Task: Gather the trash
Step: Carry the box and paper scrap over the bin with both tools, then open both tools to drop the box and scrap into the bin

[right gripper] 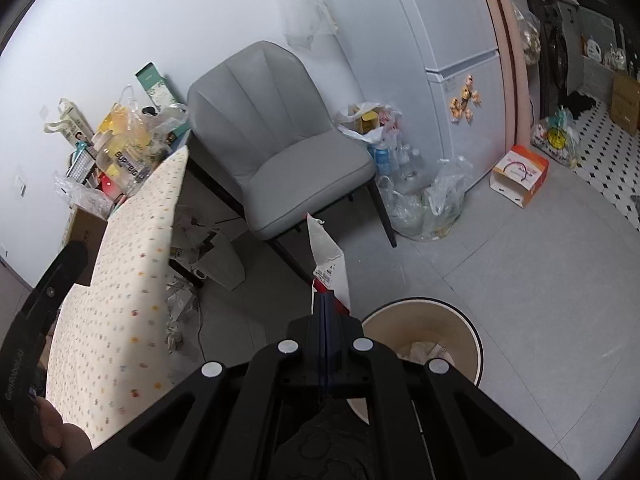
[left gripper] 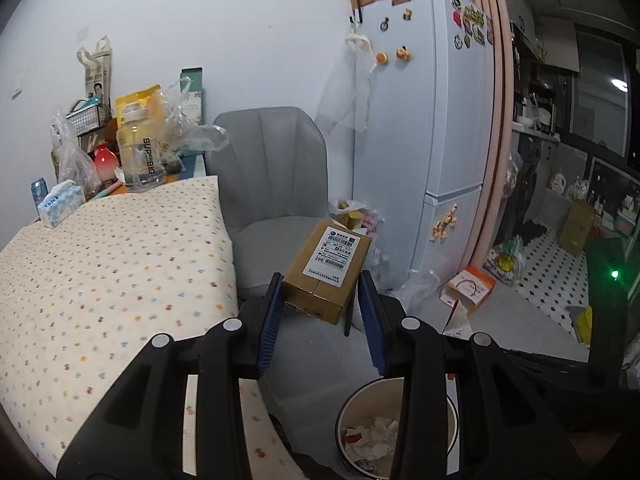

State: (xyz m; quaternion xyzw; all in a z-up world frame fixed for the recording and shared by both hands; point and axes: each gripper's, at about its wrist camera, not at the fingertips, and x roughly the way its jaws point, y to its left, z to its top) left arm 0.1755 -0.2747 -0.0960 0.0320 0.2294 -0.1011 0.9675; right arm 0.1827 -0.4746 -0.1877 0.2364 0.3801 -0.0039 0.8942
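Observation:
My left gripper (left gripper: 320, 300) is shut on a brown cardboard box (left gripper: 328, 268) with a white shipping label, held in the air at the table's edge, above and behind the round bin (left gripper: 346, 404), which holds crumpled paper. My right gripper (right gripper: 323, 300) is shut on a torn white paper package (right gripper: 328, 264) with red print, held just left of the cream bin (right gripper: 472, 332) on the floor. The box also shows in the right wrist view (right gripper: 86, 228), behind the table.
A table with a dotted cloth (left gripper: 100, 280) is at the left, cluttered at its far end. A grey chair (right gripper: 288, 152) stands ahead, the fridge (left gripper: 432, 128) to its right. An orange-white carton (right gripper: 520, 174), plastic bags (right gripper: 424, 200) and scraps (right gripper: 180, 304) lie on the floor.

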